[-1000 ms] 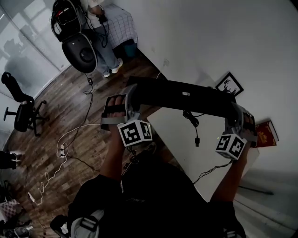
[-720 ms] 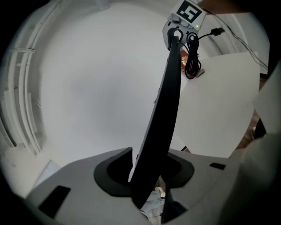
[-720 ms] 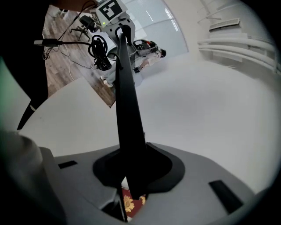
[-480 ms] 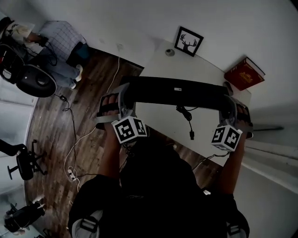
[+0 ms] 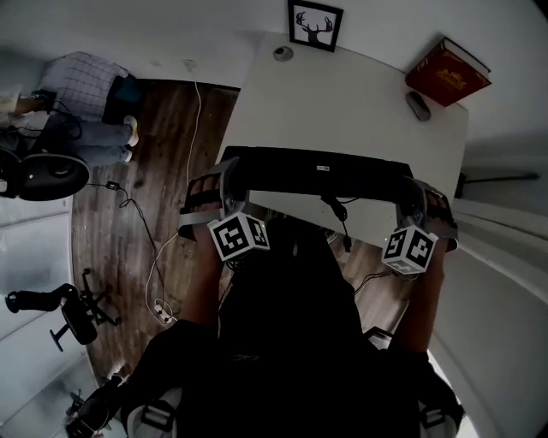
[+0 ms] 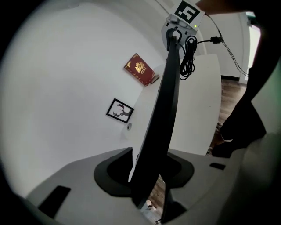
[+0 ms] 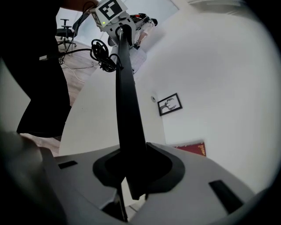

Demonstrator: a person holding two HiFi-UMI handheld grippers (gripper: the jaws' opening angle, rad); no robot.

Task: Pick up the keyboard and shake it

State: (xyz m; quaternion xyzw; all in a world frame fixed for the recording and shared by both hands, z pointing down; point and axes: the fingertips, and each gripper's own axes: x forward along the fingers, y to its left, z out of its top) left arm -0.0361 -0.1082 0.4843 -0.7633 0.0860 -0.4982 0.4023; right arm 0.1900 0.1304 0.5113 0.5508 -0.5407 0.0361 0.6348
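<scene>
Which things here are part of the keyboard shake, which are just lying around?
In the job: keyboard, held at its ends by left gripper and right gripper; its cable.
Lying about: white table, red book, framed deer picture, small dark oval object.

Red book (image 5: pixel 447 72), deer picture (image 5: pixel 314 25), white table (image 5: pixel 342 111)

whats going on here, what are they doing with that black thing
A person is holding a black keyboard in the air by its two ends, with the left gripper clamped on one end and the right gripper on the other. It is lifted off the white table, and its cable hangs loose underneath. A red book and a framed deer picture sit untouched at the table's far side.
</scene>
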